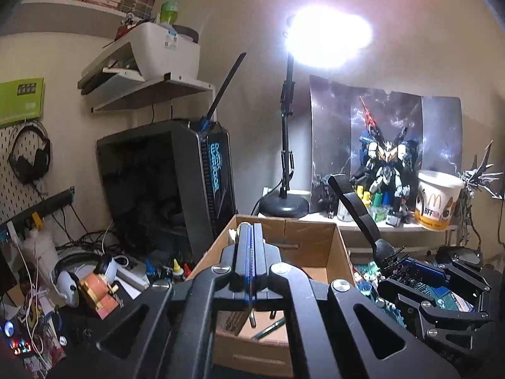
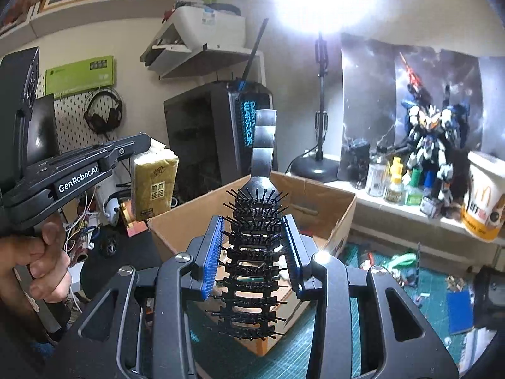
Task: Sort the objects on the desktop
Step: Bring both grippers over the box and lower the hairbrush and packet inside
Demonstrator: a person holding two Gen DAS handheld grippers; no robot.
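Note:
My right gripper (image 2: 254, 221) is shut on a black vented hairbrush (image 2: 256, 262). The bristled head sits between the blue pads (image 2: 212, 252) and the handle points up and away. In the left wrist view that brush (image 1: 356, 208) and the right gripper (image 1: 410, 271) are at the right. My left gripper (image 1: 251, 225) has its fingers pressed together. The right wrist view shows a yellow tissue pack (image 2: 154, 186) hanging from its tip (image 2: 143, 145), with a person's hand on the grip. Both are held over an open cardboard box (image 2: 315, 186), which also fills the centre of the left wrist view (image 1: 315, 221).
A black desk lamp (image 1: 284, 205) shines brightly behind the box. A dark PC tower (image 1: 164, 186) stands to the left. On the back ledge are a robot model (image 2: 432, 145), small bottles (image 2: 391, 183) and a paper bucket (image 2: 483, 202). A green cutting mat (image 2: 394, 281) with scattered bits lies at the right.

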